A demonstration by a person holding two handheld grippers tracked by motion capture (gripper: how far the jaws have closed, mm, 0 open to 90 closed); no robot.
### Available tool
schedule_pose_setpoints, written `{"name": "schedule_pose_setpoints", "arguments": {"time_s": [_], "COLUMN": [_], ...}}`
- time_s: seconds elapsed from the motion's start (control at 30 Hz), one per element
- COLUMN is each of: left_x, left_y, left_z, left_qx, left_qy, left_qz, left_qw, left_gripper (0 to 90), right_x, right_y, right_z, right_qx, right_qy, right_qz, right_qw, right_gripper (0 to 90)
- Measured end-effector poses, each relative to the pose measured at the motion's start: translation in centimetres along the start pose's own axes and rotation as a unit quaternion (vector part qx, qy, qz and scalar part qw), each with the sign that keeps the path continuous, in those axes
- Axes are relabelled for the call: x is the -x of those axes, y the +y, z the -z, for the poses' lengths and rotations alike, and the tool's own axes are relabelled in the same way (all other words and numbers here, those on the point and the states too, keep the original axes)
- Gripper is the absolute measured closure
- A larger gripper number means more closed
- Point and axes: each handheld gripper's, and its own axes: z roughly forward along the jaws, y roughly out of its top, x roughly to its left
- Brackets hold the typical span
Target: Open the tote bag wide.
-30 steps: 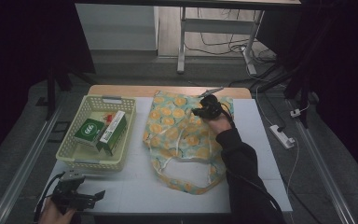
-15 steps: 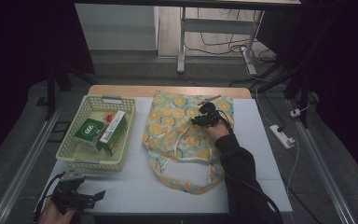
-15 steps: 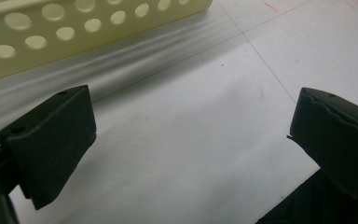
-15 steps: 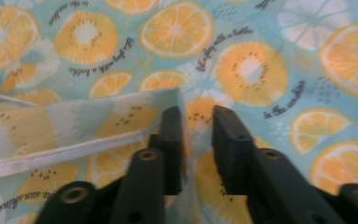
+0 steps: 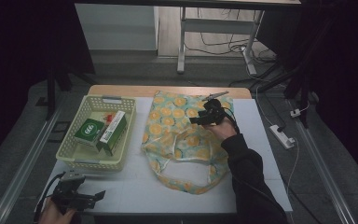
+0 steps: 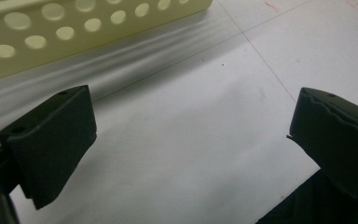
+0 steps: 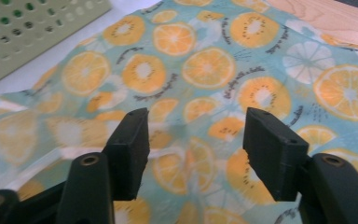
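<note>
Hovering over the fruit-print cloth bag (image 5: 186,135), the right gripper (image 7: 193,140) had its jaws partly apart; they had just been opening, and nothing was between them, only bag cloth below. The bag lay flat in the middle of the white table (image 5: 261,154), its handle loop (image 5: 186,179) toward the person. The left gripper (image 5: 81,198) rested at the near left corner, jaws wide and holding nothing, just in front of the yellow basket (image 5: 81,158), where a green box (image 5: 89,130) lay. To do this step well, the right gripper probably needed to come down slowly, pinch just one layer of cloth, and lift gently so the bag opened
</note>
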Motion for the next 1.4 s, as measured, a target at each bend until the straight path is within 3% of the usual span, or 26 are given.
{"name": "schedule_pose_setpoints", "arguments": {"time_s": [0.23, 0.33, 0.6, 0.8, 1.1, 1.2, 1.4], "left_x": [0.0, 0.0, 0.0, 0.0, 0.0, 0.0, 0.0], "left_y": [0.0, 0.0, 0.0, 0.0, 0.1, 0.1, 0.1], "left_z": [0.0, 0.0, 0.0, 0.0, 0.0, -0.1, -0.1], "left_qx": [0.0, 0.0, -0.001, -0.001, -0.001, -0.002, -0.002], "left_qy": [0.001, 0.0, 0.0, 0.0, -0.001, 0.0, 0.0], "left_qz": [0.0, 0.001, 0.0, 0.0, 0.0, 0.0, -0.001], "left_qw": [1.0, 1.0, 1.0, 1.0, 1.0, 1.0, 1.0], "left_gripper": [1.0, 1.0, 1.0, 1.0, 1.0, 1.0, 1.1], "right_x": [-2.3, -3.5, -6.3, -7.8, -8.8, -9.2, -9.5], "right_y": [-0.9, -1.5, -3.2, -4.8, -7.4, -8.0, -8.9], "right_z": [1.3, 1.6, 2.5, 2.8, 2.6, 2.6, 2.4], "right_qx": [-0.001, -0.003, -0.015, -0.024, -0.039, -0.045, -0.055], "right_qy": [0.035, 0.035, 0.054, 0.051, 0.043, 0.04, 0.041], "right_qz": [0.011, 0.022, 0.048, 0.057, 0.066, 0.077, 0.101], "right_qw": [0.9993, 0.9992, 0.9973, 0.9968, 0.9961, 0.9952, 0.9926], "right_gripper": [20.9, 11.4, 3.3, 2.5, 5.4, 11.6, 32.3]}}
